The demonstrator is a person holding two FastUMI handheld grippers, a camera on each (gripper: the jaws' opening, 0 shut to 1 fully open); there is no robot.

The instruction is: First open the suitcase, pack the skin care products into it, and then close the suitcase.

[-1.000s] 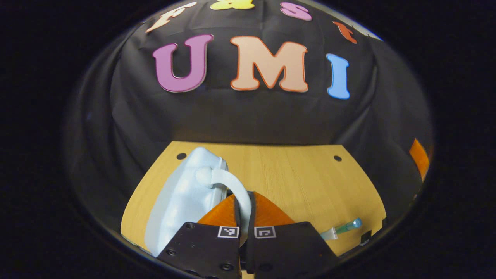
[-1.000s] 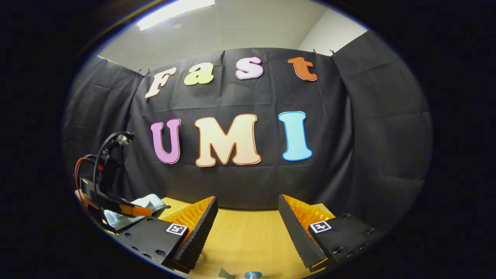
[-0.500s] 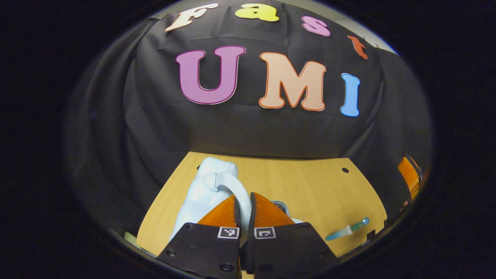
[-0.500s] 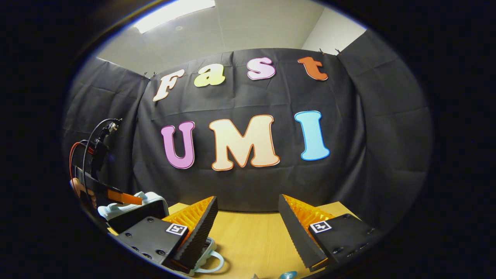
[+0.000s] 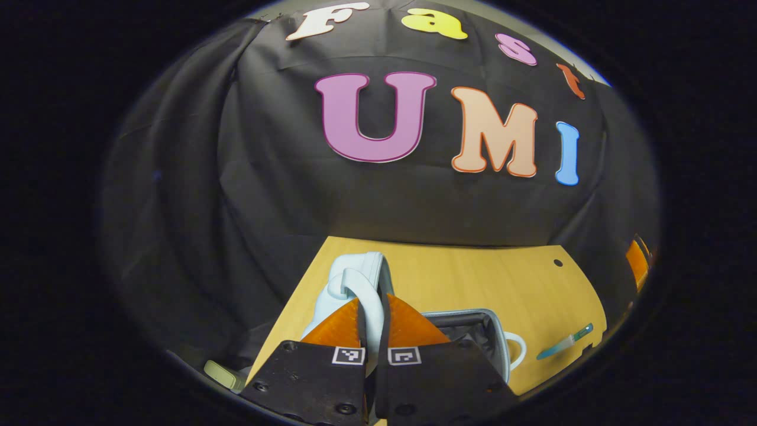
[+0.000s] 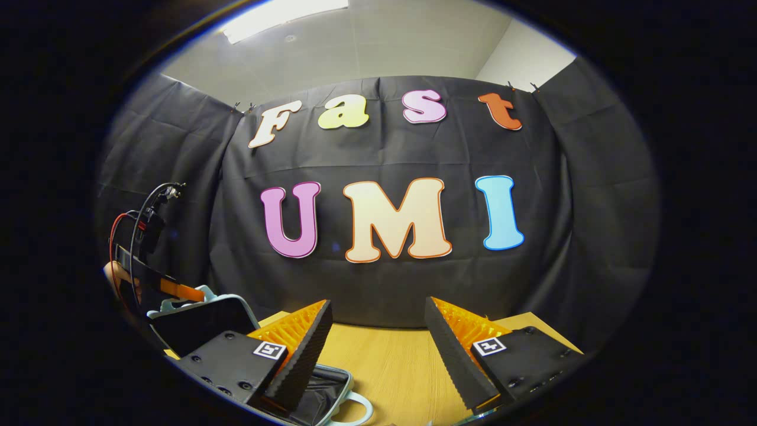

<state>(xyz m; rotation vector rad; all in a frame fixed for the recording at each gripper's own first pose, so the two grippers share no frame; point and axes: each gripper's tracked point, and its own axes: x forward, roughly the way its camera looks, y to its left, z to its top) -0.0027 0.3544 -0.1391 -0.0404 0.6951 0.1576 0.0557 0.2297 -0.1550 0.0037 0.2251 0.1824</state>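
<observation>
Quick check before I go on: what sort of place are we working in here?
It looks like a staged recording booth, not a home: black cloth wall draped behind a bare wooden table, office-type ceiling light above. A small pale-blue suitcase lies open, its lid handle held in the left tongs.

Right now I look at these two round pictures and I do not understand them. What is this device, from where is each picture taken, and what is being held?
No robot is here: a person holds a two-finger gripper in each hand, and a camera rides on each one, looking forward along its fingers.

In the left gripper view, the left gripper is closed on the pale handle of the suitcase lid, which is lifted. The open suitcase base lies on the wooden table, and a small tube lies to its right.

In the right gripper view, the right gripper is open and holds nothing. At far left there, the raised lid appears with the left gripper on it.
</observation>
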